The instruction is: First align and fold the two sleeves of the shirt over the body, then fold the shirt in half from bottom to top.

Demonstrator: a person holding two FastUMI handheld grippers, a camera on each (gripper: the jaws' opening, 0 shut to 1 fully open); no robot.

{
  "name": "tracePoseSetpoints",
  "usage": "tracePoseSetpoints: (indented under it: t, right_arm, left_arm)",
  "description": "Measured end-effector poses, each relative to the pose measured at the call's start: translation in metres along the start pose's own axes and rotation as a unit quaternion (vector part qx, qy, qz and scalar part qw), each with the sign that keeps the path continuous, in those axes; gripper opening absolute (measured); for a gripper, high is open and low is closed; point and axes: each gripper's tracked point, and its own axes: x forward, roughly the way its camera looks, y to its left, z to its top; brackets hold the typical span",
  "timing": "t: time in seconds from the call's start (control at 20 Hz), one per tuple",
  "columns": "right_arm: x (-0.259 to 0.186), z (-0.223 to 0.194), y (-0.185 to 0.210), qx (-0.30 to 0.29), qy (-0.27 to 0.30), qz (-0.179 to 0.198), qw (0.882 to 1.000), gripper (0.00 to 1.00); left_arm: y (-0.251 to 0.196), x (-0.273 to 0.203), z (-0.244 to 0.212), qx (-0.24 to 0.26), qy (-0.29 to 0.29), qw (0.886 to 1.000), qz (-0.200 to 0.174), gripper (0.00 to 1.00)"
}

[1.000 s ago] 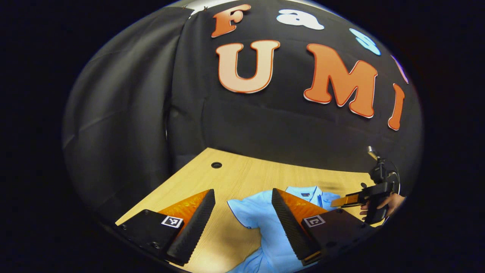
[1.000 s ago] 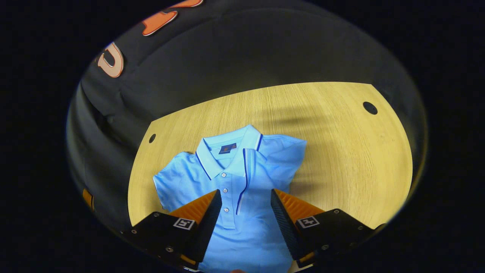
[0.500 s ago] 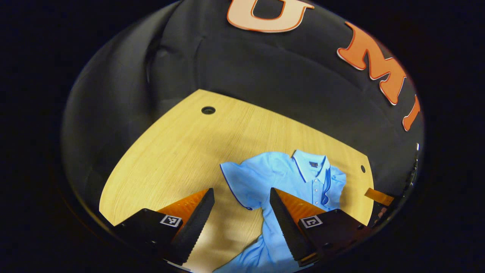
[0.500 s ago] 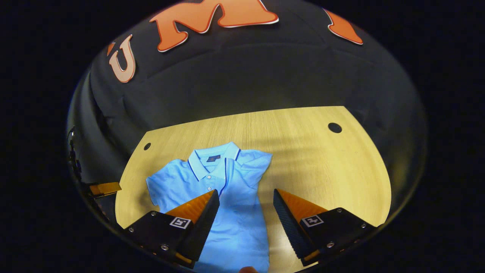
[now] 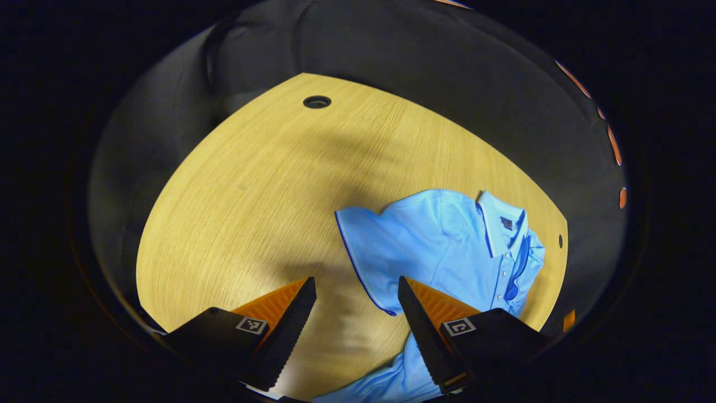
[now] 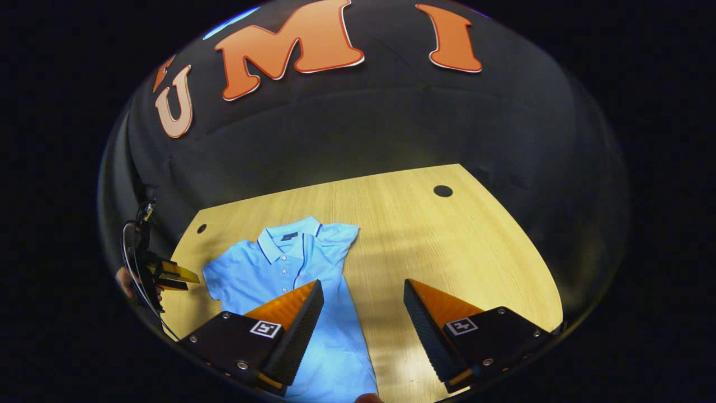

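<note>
Wooden tabletop (image 6: 447,240), blue shirt (image 5: 442,246) lay flat on it, 1 sleeve folded over the body, left claw (image 5: 355,319) spread wide above the other sleeve, right claw (image 6: 362,319) wide, holding nothing.

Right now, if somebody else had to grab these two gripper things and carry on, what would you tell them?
Left gripper: open, holding nothing, over the spread-out sleeve.
Right gripper: open, empty, over the table beside the shirt.
The shirt lies flat, collar toward the wall.
Done: the right-side sleeve looks folded over the body.
Left: fold the other sleeve in, then fold the shirt bottom to top.
</note>
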Motion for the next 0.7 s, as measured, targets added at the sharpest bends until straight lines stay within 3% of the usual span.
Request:
tracePoseSetpoints:
  t: [0.1,0.5,0.6,0.7]
  right_arm:
    - [-0.011,-0.008,-0.006,0.009,-0.003,-0.007,1.0,0.91]
    - [-0.032,-0.022,-0.03,0.03,-0.01,-0.022,0.999,0.91]
    - [-0.036,-0.021,-0.036,0.034,-0.014,-0.021,0.999,0.91]
    - [-0.039,-0.021,-0.042,0.035,-0.018,-0.02,0.999,0.91]
  left_arm:
    - [-0.002,0.013,0.003,-0.002,0.018,1.0,0.002,0.98]
    - [-0.005,0.046,0.016,0.043,0.063,0.995,0.072,0.92]
    - [-0.011,0.047,0.016,0.036,0.064,0.995,0.071,0.78]
    - [-0.019,0.049,0.013,0.027,0.064,0.995,0.066,0.52]
